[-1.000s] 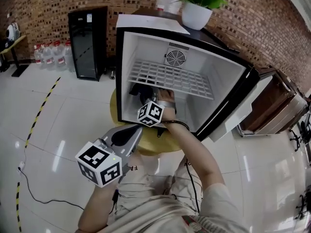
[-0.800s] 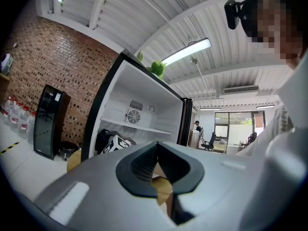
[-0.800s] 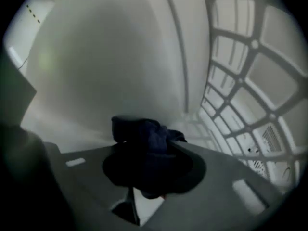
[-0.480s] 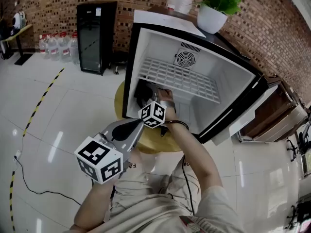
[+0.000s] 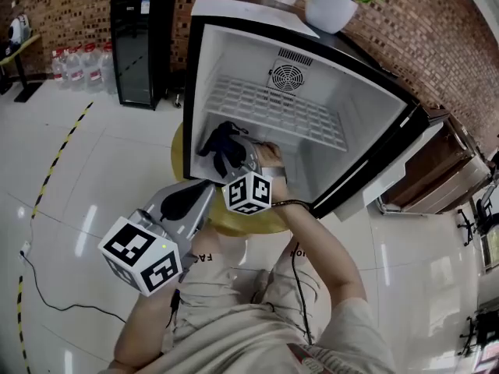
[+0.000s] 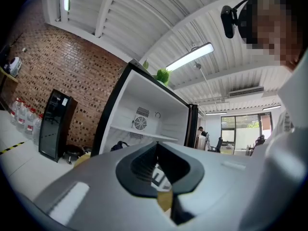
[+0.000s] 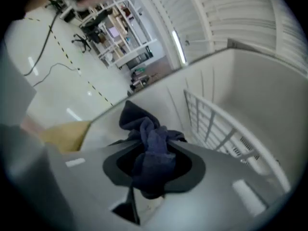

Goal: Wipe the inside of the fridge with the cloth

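A small fridge stands open on a round yellow table, white inside, with a wire shelf and a fan grille on the back wall. My right gripper reaches into the lower compartment at the left side, shut on a dark blue cloth. In the right gripper view the cloth bunches out of the jaws beside the left wall, under the wire shelf. My left gripper hangs outside, in front of the fridge, shut and empty.
The fridge door swings open at the right. A potted plant stands on top of the fridge. A black cabinet and water bottles are at the left. A wooden cabinet stands at the right.
My right gripper has carried the cloth leftward inside the lower compartment, toward the left wall. The left gripper has stayed outside the fridge.
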### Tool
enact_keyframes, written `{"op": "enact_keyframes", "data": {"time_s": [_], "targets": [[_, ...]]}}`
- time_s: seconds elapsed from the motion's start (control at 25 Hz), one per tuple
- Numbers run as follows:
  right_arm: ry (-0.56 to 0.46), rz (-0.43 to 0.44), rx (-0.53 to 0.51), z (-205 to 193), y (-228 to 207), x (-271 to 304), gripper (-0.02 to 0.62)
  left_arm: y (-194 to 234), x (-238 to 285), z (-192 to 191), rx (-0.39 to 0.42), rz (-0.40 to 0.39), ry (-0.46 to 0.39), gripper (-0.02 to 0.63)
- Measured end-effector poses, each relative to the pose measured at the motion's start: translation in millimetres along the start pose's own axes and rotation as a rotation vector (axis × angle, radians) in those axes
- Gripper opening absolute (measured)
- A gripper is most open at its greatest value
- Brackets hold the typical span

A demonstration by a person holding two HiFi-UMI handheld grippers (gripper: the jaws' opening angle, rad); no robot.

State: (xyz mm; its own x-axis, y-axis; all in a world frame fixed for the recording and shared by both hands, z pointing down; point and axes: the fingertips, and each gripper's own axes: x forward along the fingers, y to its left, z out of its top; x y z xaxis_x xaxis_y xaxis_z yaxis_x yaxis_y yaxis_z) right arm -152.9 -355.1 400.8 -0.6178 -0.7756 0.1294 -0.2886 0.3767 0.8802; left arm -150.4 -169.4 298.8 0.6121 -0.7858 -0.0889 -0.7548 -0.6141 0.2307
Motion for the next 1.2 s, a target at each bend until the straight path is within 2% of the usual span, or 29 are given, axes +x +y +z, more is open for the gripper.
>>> {"op": "enact_keyframes", "data": {"time_s": [0.16,0.24,0.32,0.48,0.56,0.68,0.76,0.8,0.88,0.96,1.04,1.2], "targets": [[0.193,0.010,-0.047,-58,-8,70,0.107,-2,5,-10,-0.010,-0.007,0.023,0.009],[0.238,0.052,-0.066,-67,-3,97,0.107,-6,8,-12,-0.006,-0.016,0.031,0.009],[0.239,0.097,-0.070,-62,8,108,0.107,-8,8,-12,0.003,-0.024,0.034,0.009],[0.161,0.156,-0.052,-28,39,70,0.106,-5,4,-12,0.009,-0.014,0.037,0.008],[0.077,0.200,-0.064,-1,62,31,0.106,0,3,-12,0.001,-0.005,0.038,0.008],[-0.116,0.303,-0.063,51,96,-37,0.106,0,3,-8,-0.003,-0.011,0.035,0.008],[-0.154,0.283,-0.038,56,93,-64,0.106,-6,3,-3,0.011,-0.022,0.026,0.008],[-0.117,0.234,-0.027,44,82,-64,0.106,-9,2,1,0.020,-0.026,0.020,0.008],[0.028,0.129,0.009,3,51,-37,0.106,-12,-2,7,0.032,-0.027,0.008,0.007],[0.164,0.076,0.040,-35,27,7,0.106,-12,-7,10,0.036,-0.022,0.005,0.007],[0.249,0.080,0.029,-56,22,50,0.106,-14,-9,11,0.034,-0.018,0.010,0.007],[0.393,0.182,0.037,-80,35,95,0.104,-25,-8,16,0.056,-0.037,0.006,0.007]]}}
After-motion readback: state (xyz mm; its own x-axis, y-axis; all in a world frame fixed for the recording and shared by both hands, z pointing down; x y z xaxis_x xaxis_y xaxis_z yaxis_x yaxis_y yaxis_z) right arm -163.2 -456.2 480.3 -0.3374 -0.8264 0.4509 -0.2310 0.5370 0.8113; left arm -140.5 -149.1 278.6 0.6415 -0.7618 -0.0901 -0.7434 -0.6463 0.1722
